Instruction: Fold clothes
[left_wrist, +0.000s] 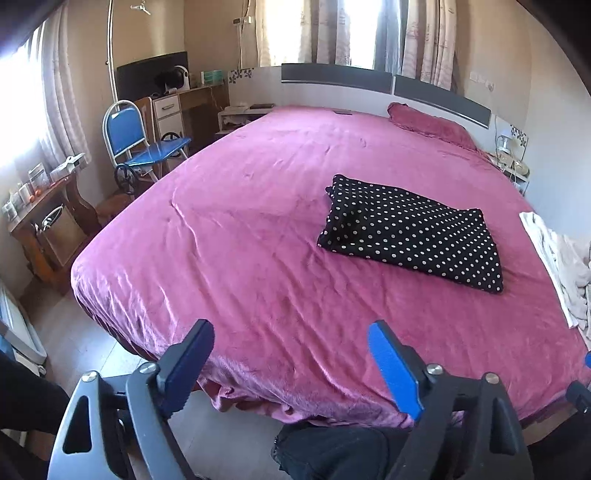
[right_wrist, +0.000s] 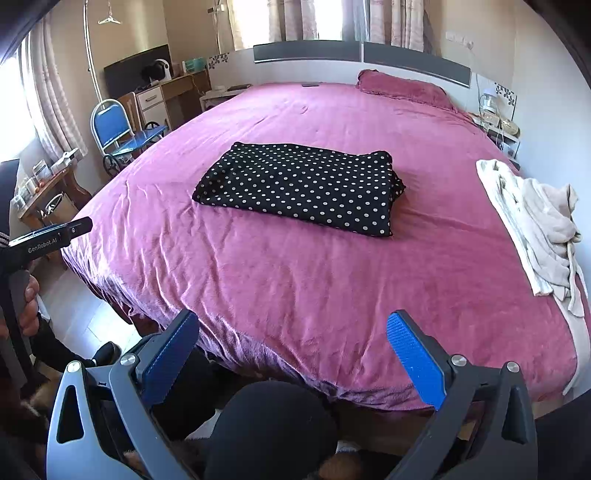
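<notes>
A black garment with white polka dots (left_wrist: 410, 230) lies folded into a flat rectangle on the pink bed cover (left_wrist: 258, 236). It also shows in the right wrist view (right_wrist: 303, 186), mid bed. A heap of cream and beige clothes (right_wrist: 535, 225) lies at the bed's right edge, also seen in the left wrist view (left_wrist: 565, 269). My left gripper (left_wrist: 291, 369) is open and empty above the bed's near edge. My right gripper (right_wrist: 291, 354) is open and empty at the near edge too. Both are well short of the garment.
A pink pillow (right_wrist: 402, 88) lies by the headboard. A blue chair (left_wrist: 136, 140), a desk (left_wrist: 192, 107) and a wooden side table (left_wrist: 40, 218) stand left of the bed. A nightstand (right_wrist: 498, 129) stands at the right. The left gripper's body (right_wrist: 48, 240) shows at the left.
</notes>
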